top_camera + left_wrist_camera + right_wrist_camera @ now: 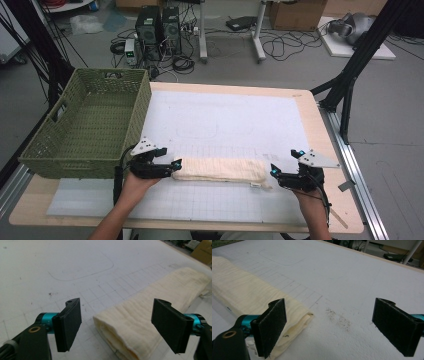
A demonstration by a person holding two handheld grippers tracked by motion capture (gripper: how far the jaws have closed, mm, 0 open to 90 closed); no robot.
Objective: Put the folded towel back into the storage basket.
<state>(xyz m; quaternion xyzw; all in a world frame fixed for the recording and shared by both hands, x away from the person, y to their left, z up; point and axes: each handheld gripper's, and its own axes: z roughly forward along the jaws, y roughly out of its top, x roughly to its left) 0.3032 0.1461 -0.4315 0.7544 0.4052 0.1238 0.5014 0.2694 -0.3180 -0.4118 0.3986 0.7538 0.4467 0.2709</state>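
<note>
The left claw [117, 325] stands with its jaws apart, one on either side of the near end of the folded cream towel [150, 312]; the cloth lies between the pads, which do not press on it. In the high view this claw [176, 165] sits at the towel's left end, held by the person's left hand [137, 182].

The right claw [329, 327] also has its jaws wide apart and grips nothing. Its left pad hangs just over the towel's other end [249, 300], while its right pad stands over bare mat. From above, the right claw [274, 172] is just beside the towel's right end, with the right hand [307, 192] behind it.

The towel [220, 170] lies as a long, flat roll across the white gridded mat [225, 120] that covers the worktop [312, 115], close to the mat's near side.

Left of the towel, beyond the left claw, a green woven basket [65, 150] stands on the worktop's corner.
</note>
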